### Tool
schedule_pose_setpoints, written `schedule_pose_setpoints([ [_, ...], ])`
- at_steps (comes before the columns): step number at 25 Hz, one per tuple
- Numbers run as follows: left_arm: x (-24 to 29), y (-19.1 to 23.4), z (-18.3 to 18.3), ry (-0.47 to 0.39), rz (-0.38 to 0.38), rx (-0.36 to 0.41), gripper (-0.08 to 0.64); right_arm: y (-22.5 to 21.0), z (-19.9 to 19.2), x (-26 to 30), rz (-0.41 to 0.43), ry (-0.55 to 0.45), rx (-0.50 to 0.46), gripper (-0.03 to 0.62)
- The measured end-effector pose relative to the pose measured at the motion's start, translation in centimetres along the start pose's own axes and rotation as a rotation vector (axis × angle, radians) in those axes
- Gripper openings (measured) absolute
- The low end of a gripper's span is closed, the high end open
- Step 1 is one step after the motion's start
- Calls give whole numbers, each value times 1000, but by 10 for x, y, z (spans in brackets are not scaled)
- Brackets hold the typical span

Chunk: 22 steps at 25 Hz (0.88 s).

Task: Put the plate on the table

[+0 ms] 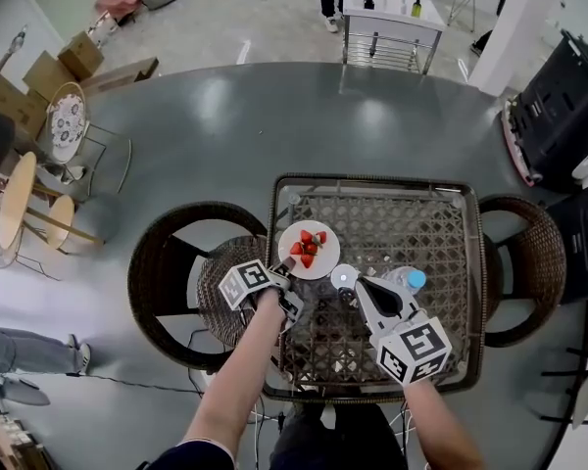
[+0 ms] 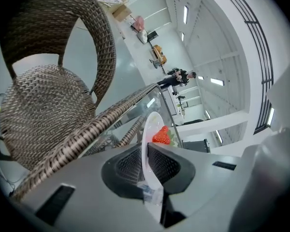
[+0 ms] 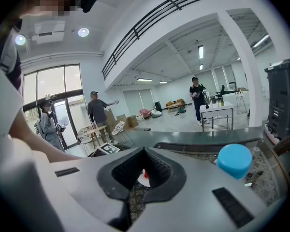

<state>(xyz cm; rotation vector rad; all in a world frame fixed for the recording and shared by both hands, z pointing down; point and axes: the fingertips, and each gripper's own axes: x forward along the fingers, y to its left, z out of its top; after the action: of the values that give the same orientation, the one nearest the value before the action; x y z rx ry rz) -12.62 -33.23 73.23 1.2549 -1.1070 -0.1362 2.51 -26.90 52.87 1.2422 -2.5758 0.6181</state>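
No word, number or brand name can be read anywhere. The only printed signs are the black-and-white square markers on the cube (image 1: 247,283) of the left gripper (image 1: 287,273) and on the cube (image 1: 414,349) of the right gripper (image 1: 352,288); they show coded blocks, not letters. Any labels on the bottles (image 1: 416,7) on the far white stand are too small to make out.

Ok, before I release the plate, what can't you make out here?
Whether the plate touches the glass tabletop: head view looks from above; in the left gripper view the left gripper covers its underside.
How many strawberries: too small in head view; left gripper view shows one.
The bottle below its blue cap: hidden by the right gripper in its view.
What the small white round thing is: too small in head view.
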Motion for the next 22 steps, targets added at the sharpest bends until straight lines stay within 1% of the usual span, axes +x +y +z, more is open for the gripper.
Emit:
schedule_pose_setpoints([
  [7,0,1,3,-8,109,103,35,2,-1,-1,5,5,7,5],
  [14,0,3,3,-33,185,182,57,-2,-4,-5,7,1,17,5],
  [18,0,4,8,-53,250,255,72,-1,-4,-5,11,1,24,5],
  [22,1,3,10,-62,290,299,80,-4,-5,-6,12,-1,33,5],
])
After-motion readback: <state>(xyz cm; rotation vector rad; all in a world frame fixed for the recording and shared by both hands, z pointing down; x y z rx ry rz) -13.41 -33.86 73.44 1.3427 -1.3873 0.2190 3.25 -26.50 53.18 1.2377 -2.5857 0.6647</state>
